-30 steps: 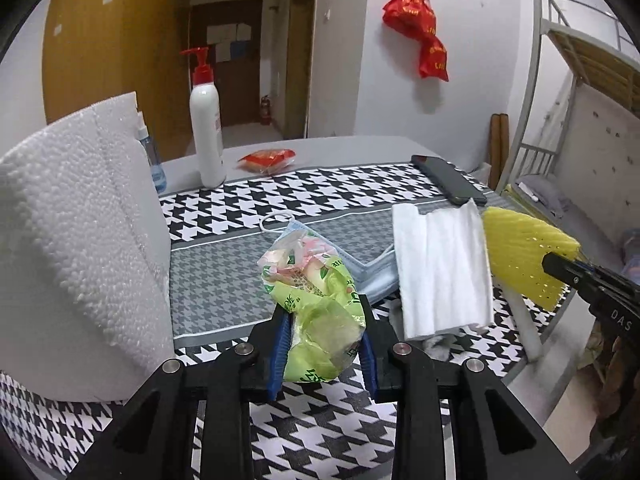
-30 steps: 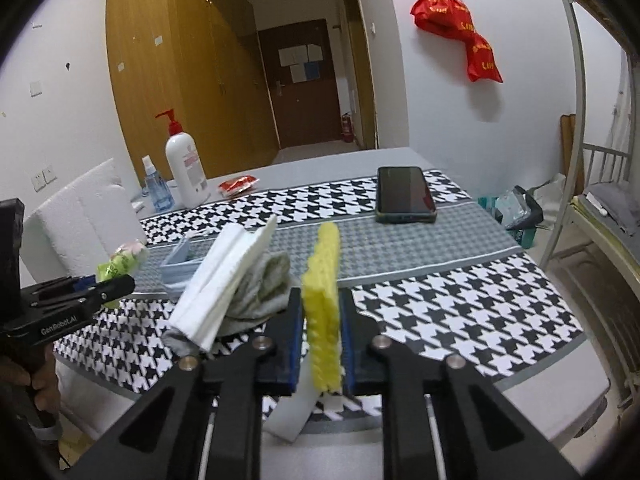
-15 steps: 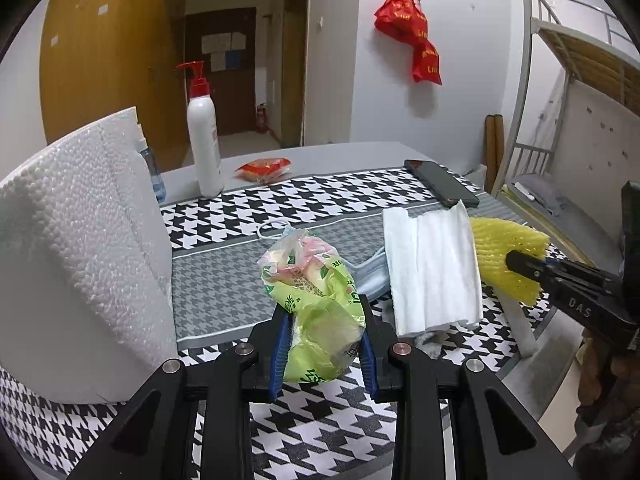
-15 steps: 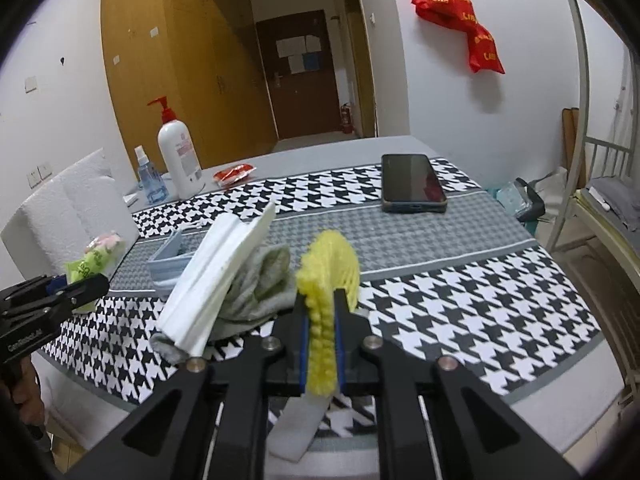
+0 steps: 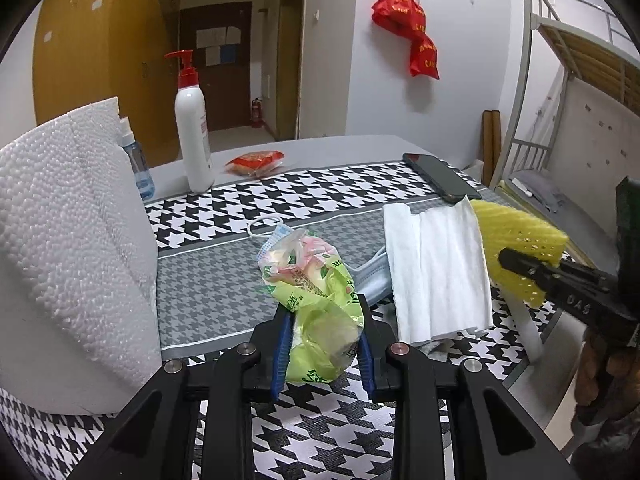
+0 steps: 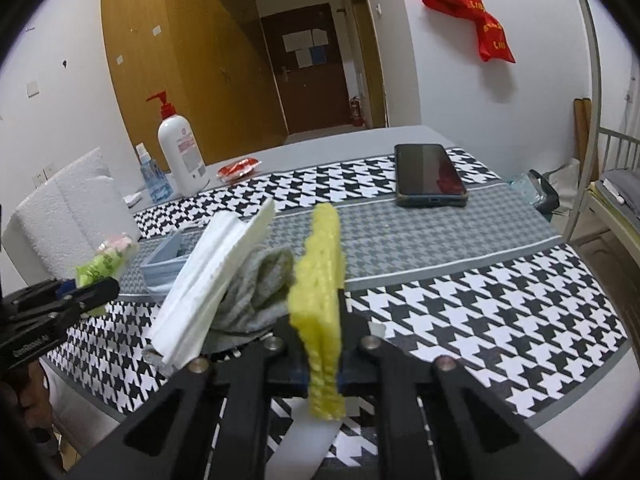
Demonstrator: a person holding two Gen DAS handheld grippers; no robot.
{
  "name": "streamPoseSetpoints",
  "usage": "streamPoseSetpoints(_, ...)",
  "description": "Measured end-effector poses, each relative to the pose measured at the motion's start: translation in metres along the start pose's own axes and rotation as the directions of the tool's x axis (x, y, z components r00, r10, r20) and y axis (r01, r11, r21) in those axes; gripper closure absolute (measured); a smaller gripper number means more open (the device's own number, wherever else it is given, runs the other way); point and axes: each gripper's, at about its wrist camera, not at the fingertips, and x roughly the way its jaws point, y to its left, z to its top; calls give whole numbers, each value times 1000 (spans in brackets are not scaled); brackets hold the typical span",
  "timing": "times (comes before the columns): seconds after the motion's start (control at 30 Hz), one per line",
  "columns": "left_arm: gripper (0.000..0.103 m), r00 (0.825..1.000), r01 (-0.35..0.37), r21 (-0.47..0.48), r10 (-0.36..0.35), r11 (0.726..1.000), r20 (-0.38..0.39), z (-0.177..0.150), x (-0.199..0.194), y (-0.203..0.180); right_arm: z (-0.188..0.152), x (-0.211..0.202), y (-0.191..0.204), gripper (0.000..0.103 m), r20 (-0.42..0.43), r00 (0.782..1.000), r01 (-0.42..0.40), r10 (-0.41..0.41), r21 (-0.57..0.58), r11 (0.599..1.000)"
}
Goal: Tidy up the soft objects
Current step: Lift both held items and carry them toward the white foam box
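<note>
Both grippers are gripping and holding items above the houndstooth table (image 6: 500, 320): left gripper (image 5: 324, 344) is pinching a crinkly green plastic tissue pack (image 5: 316, 312), right gripper (image 6: 322, 360) is squeezing a spongy yellow foam net (image 6: 320, 280). Nothing looks sorted yet; folded white paper towels (image 5: 436, 272), a grey cloth (image 6: 256, 292) and probably a blue mask (image 5: 372, 280) are lying piled between them.

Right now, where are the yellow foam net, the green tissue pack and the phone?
yellow foam net (image 6: 320, 280): right wrist view, middle of its upright face.
green tissue pack (image 5: 320, 320): left wrist view, crumpled middle of the wrapper.
phone (image 6: 428, 174): right wrist view, centre of the dark screen.
</note>
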Motion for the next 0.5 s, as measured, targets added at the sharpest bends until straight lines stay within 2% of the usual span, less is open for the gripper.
streamPoseSetpoints(0.33,75,997,-4,27,2,1000,79,4,-39,-10,4,-58,3,92,108,994,2,-5,26,1000)
streamPoseSetpoints(0.5,75,995,-7,36,3,999,105,1,-61,-13,-3,-76,11,91,123,992,-6,2,33,999)
